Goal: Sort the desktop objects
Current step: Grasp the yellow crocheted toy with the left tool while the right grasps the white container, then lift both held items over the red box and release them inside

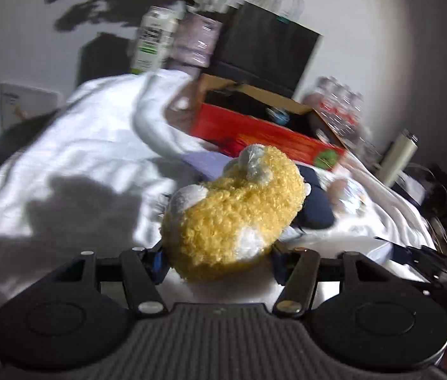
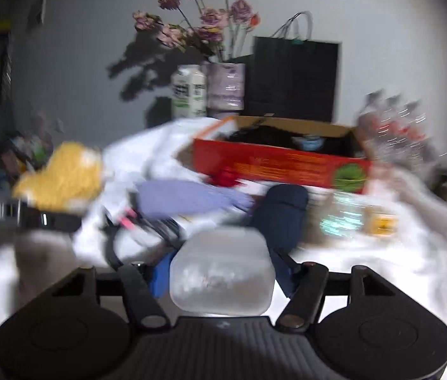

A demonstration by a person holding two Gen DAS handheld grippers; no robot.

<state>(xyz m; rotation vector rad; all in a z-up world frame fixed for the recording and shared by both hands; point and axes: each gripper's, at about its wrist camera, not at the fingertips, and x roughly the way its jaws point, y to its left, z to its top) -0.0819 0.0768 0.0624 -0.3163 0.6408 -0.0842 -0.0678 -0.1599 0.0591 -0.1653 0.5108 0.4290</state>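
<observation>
My left gripper (image 1: 220, 250) is shut on a yellow curly plush toy (image 1: 233, 209) with white patches, held above the white cloth (image 1: 90, 145). The toy and the left gripper also show at the left of the right wrist view (image 2: 61, 177). My right gripper (image 2: 221, 275) is shut on a clear frosted plastic box (image 2: 221, 272). An open red cardboard box (image 1: 264, 133) stands ahead, also in the right wrist view (image 2: 280, 158). A dark blue case (image 2: 282, 215), a purple cloth (image 2: 188, 198) and a small packet (image 2: 347, 218) lie in front of it. Both views are blurred.
Against the wall stand a milk carton (image 2: 189, 91), a vase of dried flowers (image 2: 226, 87), a black paper bag (image 2: 296, 79) and a pack of water bottles (image 2: 394, 133). A grey flask (image 1: 400, 155) stands at the right. Cables (image 2: 147, 224) lie on the cloth.
</observation>
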